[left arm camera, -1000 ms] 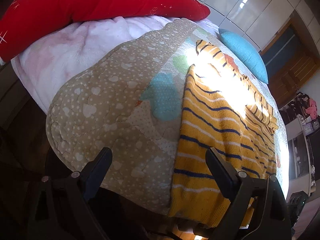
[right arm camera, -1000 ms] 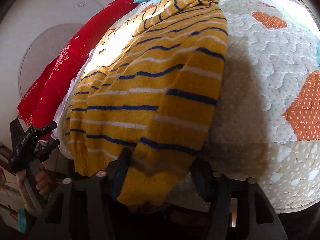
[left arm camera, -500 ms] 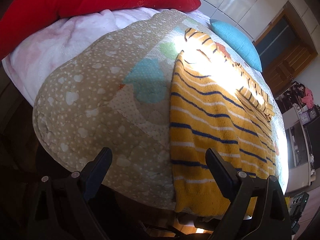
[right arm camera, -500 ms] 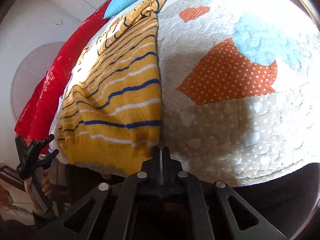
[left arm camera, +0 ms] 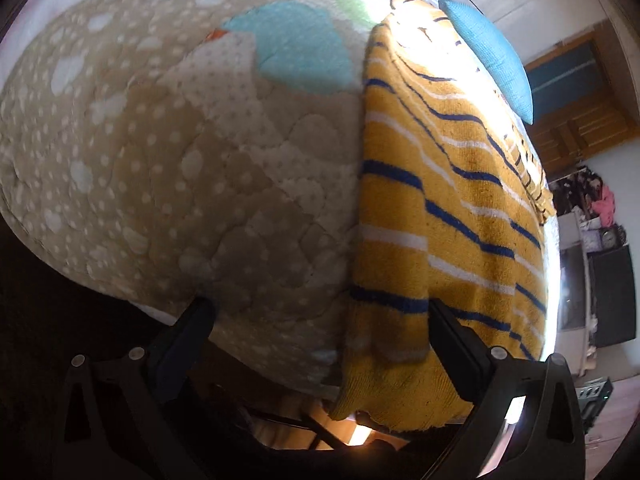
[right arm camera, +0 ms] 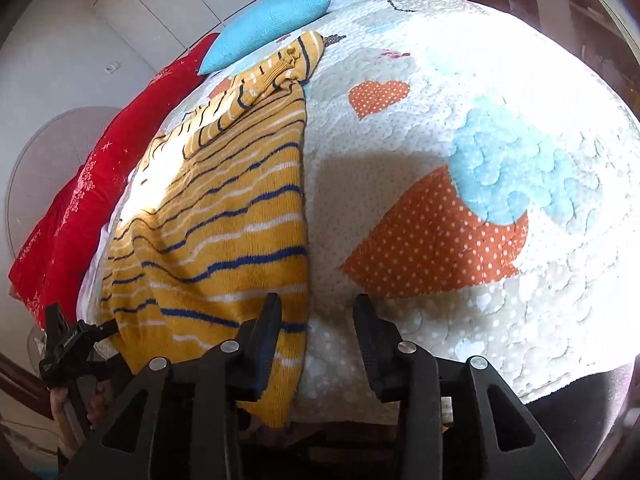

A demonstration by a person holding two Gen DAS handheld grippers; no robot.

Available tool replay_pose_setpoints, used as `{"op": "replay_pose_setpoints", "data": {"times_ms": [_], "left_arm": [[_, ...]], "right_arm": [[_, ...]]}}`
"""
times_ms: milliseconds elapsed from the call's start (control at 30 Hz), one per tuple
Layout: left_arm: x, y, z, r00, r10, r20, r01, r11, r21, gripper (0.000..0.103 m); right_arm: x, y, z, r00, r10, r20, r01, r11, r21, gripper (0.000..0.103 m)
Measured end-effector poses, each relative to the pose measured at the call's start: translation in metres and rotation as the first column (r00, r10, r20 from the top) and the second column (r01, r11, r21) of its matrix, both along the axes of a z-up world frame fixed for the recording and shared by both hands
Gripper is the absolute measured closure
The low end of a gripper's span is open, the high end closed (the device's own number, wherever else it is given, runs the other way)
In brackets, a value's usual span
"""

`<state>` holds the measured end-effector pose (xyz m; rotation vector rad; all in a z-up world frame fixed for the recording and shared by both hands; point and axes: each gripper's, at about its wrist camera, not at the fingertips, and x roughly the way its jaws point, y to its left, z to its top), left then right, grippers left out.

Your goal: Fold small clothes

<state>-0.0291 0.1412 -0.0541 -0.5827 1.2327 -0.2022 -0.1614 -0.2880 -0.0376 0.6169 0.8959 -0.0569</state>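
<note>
I am counting one garment here: a single yellow sweater (left arm camera: 432, 184) with navy and white stripes, lying flat on the bed quilt (left arm camera: 168, 168) and running from the near edge back toward the far end. Its hem is hanging slightly over the near edge of the bed, and one striped sleeve (right arm camera: 276, 76) is lying folded across the top of it toward the far end. I am also seeing one blue cushion (right arm camera: 268, 28) sitting just beyond the sweater at the far end, and one red cover (right arm camera: 100, 184) lying along the far side of the bed past the sweater.

I am holding my left gripper (left arm camera: 320, 316) low at the near edge of the bed, pointing along the quilt, with its tongs spread wide. One finger is sitting over bare quilt and the other is lying against the sweater's hem; nothing is pinched between them.

I am holding my right gripper (right arm camera: 316, 312) at the same near edge, over the sweater's other long side, with its tongs partly spread. Its left finger is resting over the yellow knit, its right finger is over the quilt, and the sweater's side edge is running between them. In the right wrist view my left gripper (right arm camera: 68, 344) is showing at the sweater's opposite corner.
</note>
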Motion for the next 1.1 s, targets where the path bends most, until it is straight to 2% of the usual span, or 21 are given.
{"op": "replay_pose_setpoints", "data": {"times_ms": [67,100,167,300,367,433,500,533,633,700,800,867,933,1000,1100], "left_arm": [[-0.002,0.003,-0.005,1.0,0.013,-0.011,-0.013,0.999,-0.039,0.0],[-0.002,0.003,-0.005,1.0,0.014,-0.002,-0.014,0.999,-0.035,0.0],[-0.005,0.001,-0.003,1.0,0.013,0.008,-0.013,1.0,-0.016,0.0],[-0.01,-0.005,0.006,0.999,0.029,0.024,-0.029,0.999,0.014,0.0],[-0.017,-0.011,0.014,0.998,0.018,0.066,-0.022,0.999,0.049,0.01],[-0.024,-0.017,0.025,0.994,-0.009,0.108,0.0,0.996,0.086,0.025],[-0.028,-0.021,0.031,0.99,-0.03,0.135,0.016,0.995,0.099,0.035],[-0.03,-0.021,0.032,0.99,-0.031,0.14,0.017,0.995,0.1,0.036],[-0.031,-0.017,0.031,0.989,-0.029,0.143,0.019,0.997,0.074,0.038],[-0.035,-0.014,0.033,0.988,-0.034,0.15,0.025,0.998,0.059,0.039],[-0.044,-0.01,0.036,0.981,-0.077,0.177,0.073,0.997,0.025,0.054],[-0.048,-0.017,0.04,0.972,-0.108,0.208,0.105,0.994,0.024,0.054],[-0.046,-0.029,0.042,0.964,-0.145,0.225,0.134,0.989,0.063,0.053],[-0.042,-0.036,0.037,0.965,-0.158,0.208,0.143,0.986,0.087,0.047],[-0.033,-0.039,0.028,0.976,-0.14,0.169,0.137,0.99,0.026,0.043]], "right_arm": [[0.007,-0.002,-0.003,1.0,-0.006,-0.009,0.006,1.0,0.0,0.059],[0.011,-0.002,-0.004,1.0,-0.006,-0.01,0.006,1.0,0.001,0.057],[0.014,0.0,-0.005,1.0,-0.002,0.001,0.002,1.0,0.011,0.044],[0.015,0.003,-0.006,1.0,-0.001,0.031,0.001,1.0,0.026,0.035],[0.014,0.004,-0.008,0.999,-0.007,0.054,0.005,0.999,0.045,0.027],[0.012,0.005,-0.009,0.997,-0.01,0.082,0.005,0.998,0.063,0.021],[0.011,0.007,-0.01,0.995,-0.001,0.099,-0.005,0.998,0.062,0.017],[0.01,0.008,-0.01,0.995,0.012,0.098,-0.017,0.998,0.053,0.015],[0.009,0.012,-0.01,0.997,0.044,0.07,-0.047,0.998,0.049,0.014],[0.005,0.013,-0.014,0.996,0.077,0.039,-0.08,0.992,0.094,0.015],[-0.003,0.014,-0.024,0.994,0.109,0.019,-0.111,0.984,0.141,0.02],[-0.005,0.014,-0.032,0.993,0.116,0.011,-0.116,0.977,0.178,0.021],[-0.003,0.014,-0.038,0.994,0.109,0.01,-0.108,0.971,0.213,0.021],[0.001,0.015,-0.04,0.994,0.111,0.011,-0.11,0.968,0.227,0.021],[0.006,0.021,-0.038,0.991,0.134,0.018,-0.134,0.964,0.23,0.021]]}}
